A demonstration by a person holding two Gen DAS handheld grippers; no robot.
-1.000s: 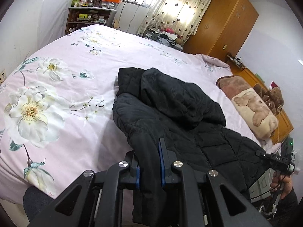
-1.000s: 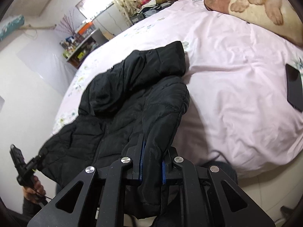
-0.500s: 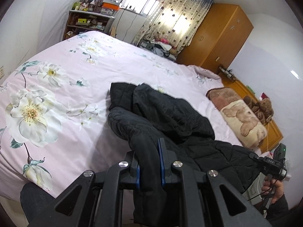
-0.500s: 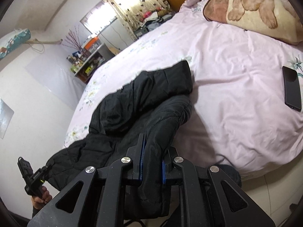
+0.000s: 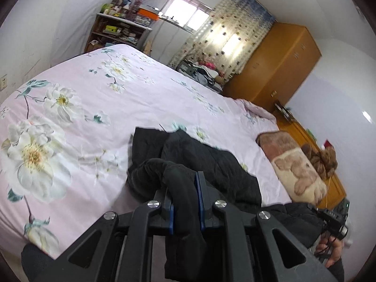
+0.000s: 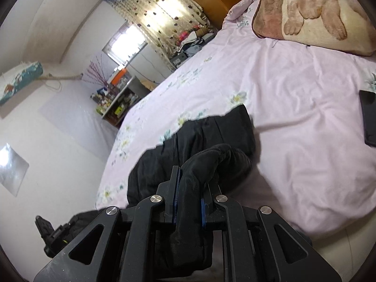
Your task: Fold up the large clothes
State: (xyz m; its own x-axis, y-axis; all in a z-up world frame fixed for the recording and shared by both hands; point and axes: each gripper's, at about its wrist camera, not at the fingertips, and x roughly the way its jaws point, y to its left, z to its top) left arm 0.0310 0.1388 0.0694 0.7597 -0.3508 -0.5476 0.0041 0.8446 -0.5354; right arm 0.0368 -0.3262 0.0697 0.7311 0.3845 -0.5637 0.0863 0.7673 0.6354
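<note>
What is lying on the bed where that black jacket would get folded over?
Nothing visible blocks it. Both grippers, left and right, already pinch the black jacket. The bedspread beyond is bare; the phone and bear-print pillow lie off to the side.

We see the bed [image 5: 145, 108] under a pink floral cover, with the black jacket [image 5: 211, 164] lying just ahead of our tongs, a bear-print pillow [image 6: 315, 16] far right, and a phone [image 6: 369, 117] right.

Jacket [image 5: 206, 164] on bed [image 5: 141, 108], pillow [image 5: 296, 171] to its right, perhaps phone [image 6: 369, 117] beyond
</note>
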